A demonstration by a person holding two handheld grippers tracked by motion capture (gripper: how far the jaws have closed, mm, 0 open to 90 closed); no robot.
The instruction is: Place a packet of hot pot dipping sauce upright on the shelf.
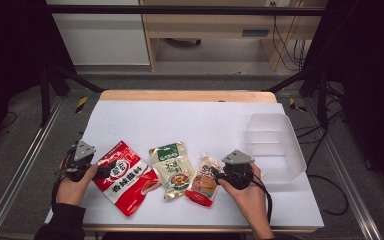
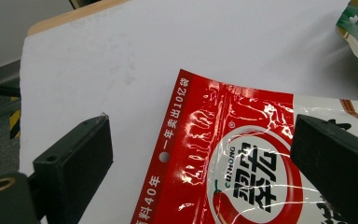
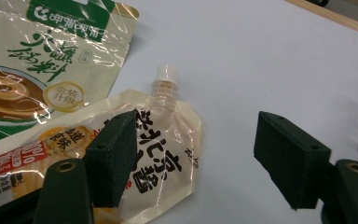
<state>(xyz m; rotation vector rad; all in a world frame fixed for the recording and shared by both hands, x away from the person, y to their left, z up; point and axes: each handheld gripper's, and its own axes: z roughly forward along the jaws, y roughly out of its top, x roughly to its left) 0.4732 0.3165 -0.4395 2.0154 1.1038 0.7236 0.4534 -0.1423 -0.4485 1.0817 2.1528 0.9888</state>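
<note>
From the high view, three packets lie in a row on the white worktop [image 1: 195,120]: a red pouch [image 1: 124,176], a green-topped pouch [image 1: 171,169] and a spouted pouch [image 1: 204,186]. A clear plastic tub [image 1: 276,146] stands to their right. The left claw [image 1: 100,172] rests at the red pouch's left edge; the right claw [image 1: 215,174] sits just over the spouted pouch.

In the left gripper view, the left claw [image 2: 200,158] is spread, its jaws straddling the red pouch [image 2: 242,158] without pinching it.

In the right gripper view, the right claw [image 3: 196,154] is spread too; one jaw hangs over the spouted pouch [image 3: 163,154], the other over bare worktop. The green-topped pouch [image 3: 46,56] lies beyond.
</note>
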